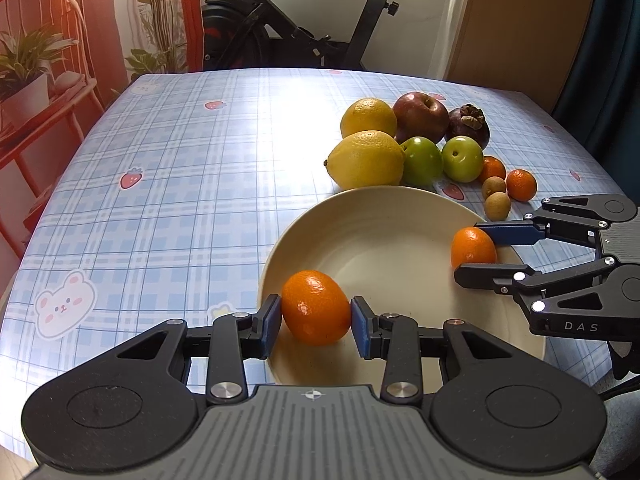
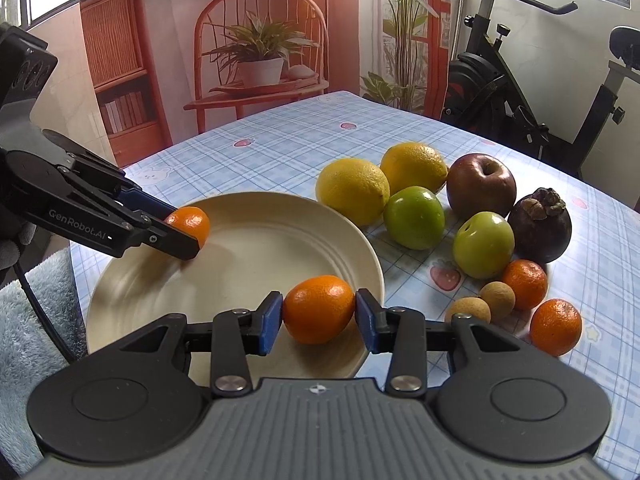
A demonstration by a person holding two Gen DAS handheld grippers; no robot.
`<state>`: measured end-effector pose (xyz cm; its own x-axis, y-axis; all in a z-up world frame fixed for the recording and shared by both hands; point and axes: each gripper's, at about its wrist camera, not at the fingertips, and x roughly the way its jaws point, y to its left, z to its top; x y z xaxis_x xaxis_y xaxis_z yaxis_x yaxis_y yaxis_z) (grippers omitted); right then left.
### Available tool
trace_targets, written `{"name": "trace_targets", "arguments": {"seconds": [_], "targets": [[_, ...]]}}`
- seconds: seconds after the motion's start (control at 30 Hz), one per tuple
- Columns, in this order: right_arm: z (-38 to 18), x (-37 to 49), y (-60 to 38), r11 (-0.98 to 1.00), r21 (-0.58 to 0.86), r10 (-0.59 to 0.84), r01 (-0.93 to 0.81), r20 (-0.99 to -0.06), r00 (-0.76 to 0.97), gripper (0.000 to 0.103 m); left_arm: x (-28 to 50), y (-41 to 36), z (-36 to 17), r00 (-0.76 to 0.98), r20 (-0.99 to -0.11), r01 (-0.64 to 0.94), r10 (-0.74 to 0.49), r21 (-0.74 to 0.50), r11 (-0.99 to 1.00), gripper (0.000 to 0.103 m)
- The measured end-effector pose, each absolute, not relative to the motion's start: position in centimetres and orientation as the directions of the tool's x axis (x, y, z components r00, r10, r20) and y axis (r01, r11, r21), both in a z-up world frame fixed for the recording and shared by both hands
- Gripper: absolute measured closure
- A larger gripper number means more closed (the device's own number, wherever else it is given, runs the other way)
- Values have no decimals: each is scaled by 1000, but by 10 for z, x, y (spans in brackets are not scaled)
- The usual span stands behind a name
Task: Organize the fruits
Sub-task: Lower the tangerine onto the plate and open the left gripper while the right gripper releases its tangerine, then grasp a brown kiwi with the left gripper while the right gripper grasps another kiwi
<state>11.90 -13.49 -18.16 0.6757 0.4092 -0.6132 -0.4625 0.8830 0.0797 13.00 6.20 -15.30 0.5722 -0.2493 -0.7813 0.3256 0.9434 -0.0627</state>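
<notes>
My left gripper (image 1: pixel 316 322) is shut on a small orange kumquat (image 1: pixel 316 307) over the near left rim of the cream plate (image 1: pixel 376 240). My right gripper (image 2: pixel 319 318) is shut on another kumquat (image 2: pixel 319 309) over the plate's (image 2: pixel 256 248) right rim. Each gripper shows in the other's view: the right gripper (image 1: pixel 476 248) with its kumquat (image 1: pixel 473 247), the left gripper (image 2: pixel 180 232) with its kumquat (image 2: pixel 192 222). Beyond the plate lie two lemons (image 2: pixel 354 191), two green fruits (image 2: pixel 414 217), a red apple (image 2: pixel 480 186), a mangosteen (image 2: pixel 540 224), two more kumquats (image 2: pixel 524 283) and two longans (image 2: pixel 496 299).
The table has a blue plaid cloth (image 1: pixel 160 184) with strawberry and bear prints. An exercise bike (image 1: pixel 300 16) stands behind the table. A backdrop showing a chair and potted plant (image 2: pixel 260 56) hangs at the far side. A fluffy blue cloth (image 2: pixel 28 320) lies off the table's near left edge.
</notes>
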Motion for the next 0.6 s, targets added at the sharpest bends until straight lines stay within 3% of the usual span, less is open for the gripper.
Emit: {"name": "trace_targets", "arguments": {"seconds": [0.2, 0.37, 0.6], "targets": [[-179, 112, -138, 878, 85, 419, -471, -613, 670, 59, 125, 62, -150, 564, -787, 330, -252, -64, 942, 62], [-172, 106, -144, 879, 119, 438, -461, -579, 687, 48, 118, 67, -139, 596, -757, 315, -267, -85, 945, 50], [-156, 100, -168, 910, 129, 400, -394, -523, 753, 48, 118, 60, -118, 674, -690, 282, -265, -91, 955, 50]]}}
